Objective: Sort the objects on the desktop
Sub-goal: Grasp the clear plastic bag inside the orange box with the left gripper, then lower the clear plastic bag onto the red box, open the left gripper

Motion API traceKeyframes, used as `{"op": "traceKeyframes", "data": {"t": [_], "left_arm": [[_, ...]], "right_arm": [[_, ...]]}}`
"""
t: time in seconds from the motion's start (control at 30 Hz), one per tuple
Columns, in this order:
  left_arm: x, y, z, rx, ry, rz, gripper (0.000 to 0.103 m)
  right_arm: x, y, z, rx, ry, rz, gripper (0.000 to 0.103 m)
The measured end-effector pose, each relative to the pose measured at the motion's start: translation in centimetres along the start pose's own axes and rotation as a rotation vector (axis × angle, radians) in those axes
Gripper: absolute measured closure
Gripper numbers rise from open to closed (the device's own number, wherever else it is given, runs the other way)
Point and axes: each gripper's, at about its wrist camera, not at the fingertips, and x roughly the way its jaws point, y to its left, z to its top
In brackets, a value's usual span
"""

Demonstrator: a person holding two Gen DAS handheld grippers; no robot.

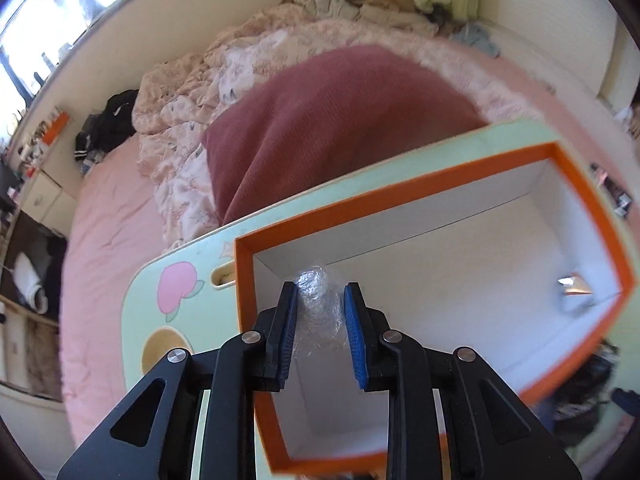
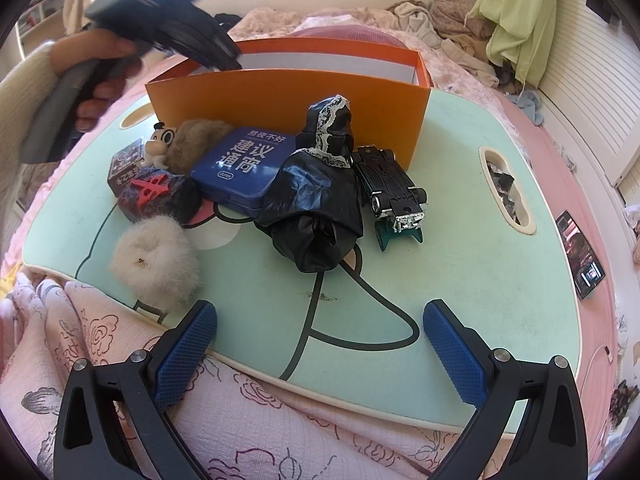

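Observation:
My left gripper (image 1: pixel 320 292) is shut on a crumpled wad of clear plastic wrap (image 1: pixel 320 312) and holds it over the open orange box (image 1: pixel 592 200), above its white inside. A small shiny item (image 1: pixel 576 286) lies in the box's far corner. In the right wrist view the left gripper's fingers reach into the box (image 2: pixel 280 108) from the upper left. My right gripper (image 2: pixel 320 320) is open and empty over the near edge of the mint lap table (image 2: pixel 460 208). On the table lie a black bag with lace trim (image 2: pixel 316 200), a toy car (image 2: pixel 394 188), a blue tin (image 2: pixel 244 166) and a white fluff ball (image 2: pixel 156 260).
A brown fluff ball (image 2: pixel 200 136), a small cartoon figure (image 2: pixel 160 146), a dark box (image 2: pixel 128 162) and a felt lump with a red clip (image 2: pixel 154 194) sit at the table's left. The table stands on a pink bed (image 1: pixel 104 248) with a maroon pillow (image 1: pixel 340 120). A phone (image 2: pixel 580 252) lies at right.

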Motion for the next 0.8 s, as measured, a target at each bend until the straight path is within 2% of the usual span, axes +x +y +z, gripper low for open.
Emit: {"op": "traceKeyframes", "data": {"t": [0.1,0.23,0.33,0.43,0.53,0.63,0.7,0.73,0.8], "left_arm": [[-4.1,0.5,-1.2,-0.048,-0.08,-0.16,0.078],[-8.2,1.1,-4.0,-0.086,-0.157,-0.323,0.078],[-9.2,1.2,-6.5,-0.117,-0.176,-0.402,0.078],[-8.8,0.9,-8.7,-0.145,-0.161,-0.474,0.077],[-7.4,0.8,-9.7,-0.155,-0.152,-0.476,0.074],[-7.7,1.7,-10.1,-0.197,-0.182,-0.451,0.058],[-8.6,2.5,-10.8,-0.221,-0.223,-0.457,0.027],[-9.3,3.0,-11.4,-0.239,-0.253,-0.45,0.022],[-10.1,3.8,-12.6,-0.253,-0.298,-0.427,0.021]], "right_arm": [[0.0,0.0,0.0,0.0,0.0,0.0,0.0],[0.0,0.0,-0.1,0.0,0.0,0.0,0.0],[0.0,-0.1,-0.1,0.0,0.0,0.0,0.0],[0.0,-0.1,-0.1,0.0,0.0,0.001,0.0],[0.0,-0.1,-0.1,0.0,0.0,0.001,0.0],[0.0,-0.1,-0.1,0.0,0.0,0.001,0.0],[0.0,-0.1,-0.1,0.0,-0.001,0.001,0.0],[0.0,-0.1,-0.1,0.0,-0.001,0.001,0.0],[0.0,-0.1,-0.1,0.0,-0.001,0.001,0.0]]}}
